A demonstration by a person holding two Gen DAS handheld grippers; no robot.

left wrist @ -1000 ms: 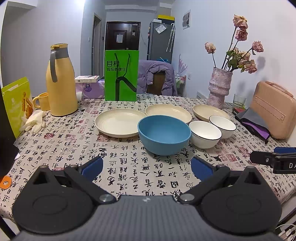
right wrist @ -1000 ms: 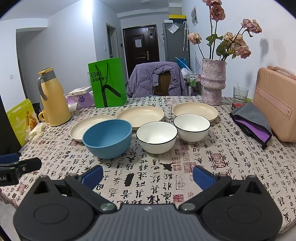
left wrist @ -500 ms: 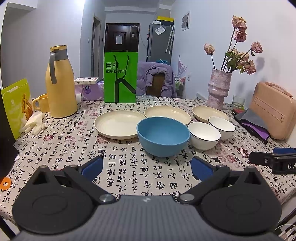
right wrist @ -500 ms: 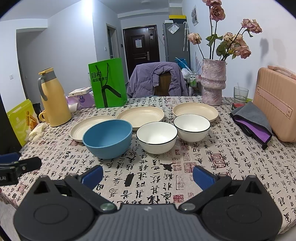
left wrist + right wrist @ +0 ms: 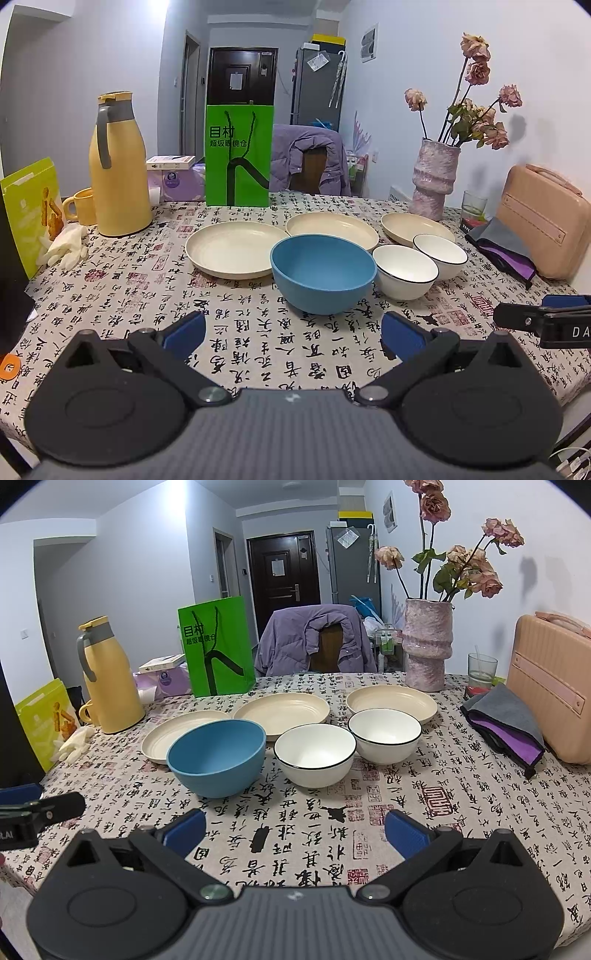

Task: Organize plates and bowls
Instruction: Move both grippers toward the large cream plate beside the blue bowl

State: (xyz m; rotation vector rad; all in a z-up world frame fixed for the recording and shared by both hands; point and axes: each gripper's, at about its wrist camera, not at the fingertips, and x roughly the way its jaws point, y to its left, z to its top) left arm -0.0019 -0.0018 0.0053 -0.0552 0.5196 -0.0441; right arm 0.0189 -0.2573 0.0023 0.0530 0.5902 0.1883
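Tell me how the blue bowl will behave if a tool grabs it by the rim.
The blue bowl looks matte and thick-walled, probably light plastic or fibre, so likely stiff and not very slippery. Its base looks narrow under a wide rim, so a one-sided rim grip may tilt it. It sits close beside a white bowl, so it could knock that.

The left hand-held gripper has eased slightly closer to the blue bowl.

You get bright, even indoor light from overhead, with ceiling glare at the top left. Both fisheye views are sharp but bend at their dark corners. The dried flowers cast soft shadows on the wall.
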